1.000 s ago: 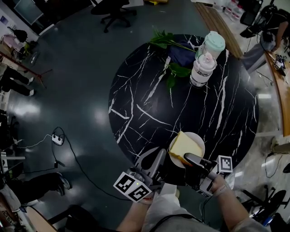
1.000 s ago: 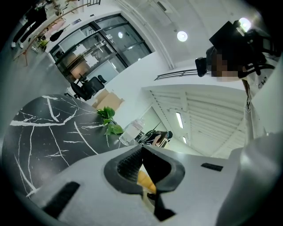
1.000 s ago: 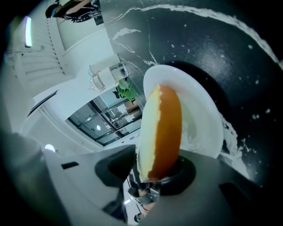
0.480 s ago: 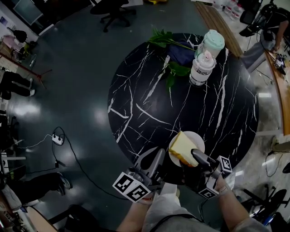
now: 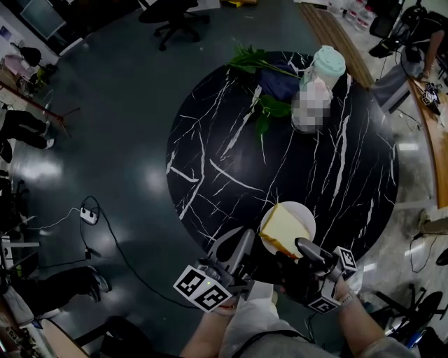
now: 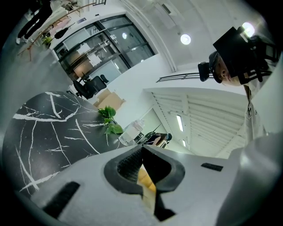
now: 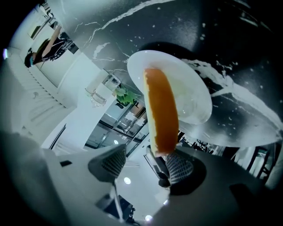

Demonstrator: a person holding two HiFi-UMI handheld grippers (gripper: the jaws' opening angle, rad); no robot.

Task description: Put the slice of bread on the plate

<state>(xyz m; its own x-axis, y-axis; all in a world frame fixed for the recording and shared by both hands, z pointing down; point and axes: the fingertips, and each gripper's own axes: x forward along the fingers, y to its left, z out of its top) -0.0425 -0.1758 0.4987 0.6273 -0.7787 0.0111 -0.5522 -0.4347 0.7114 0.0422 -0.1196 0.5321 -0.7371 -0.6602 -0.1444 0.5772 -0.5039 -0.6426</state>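
Observation:
The slice of bread [image 5: 283, 227], pale yellow with an orange crust, lies tilted on the white plate [image 5: 306, 212] near the front edge of the black marble table [image 5: 231, 161]. My right gripper [image 5: 295, 253] sits just behind the plate and its jaws have just been opening. In the right gripper view the bread [image 7: 161, 110] stands edge-on over the plate [image 7: 194, 88]. Its near end reaches between the jaws of the right gripper [image 7: 146, 164], beside one pad and well clear of the other. My left gripper [image 5: 240, 245] hovers left of the plate, jaws together and empty [image 6: 141, 163].
At the table's far side stand a clear bottle [image 5: 311, 105] and a mint-lidded container [image 5: 329, 64], with green leaves [image 5: 262, 105] and a dark blue cloth [image 5: 280, 80] beside them. The table edge runs right under both grippers. An office chair [image 5: 175, 17] stands beyond.
The right gripper's jaws have opened off the bread and the gripper has rolled and drawn back a little. The slice now rests on the plate. The left gripper has stayed put.

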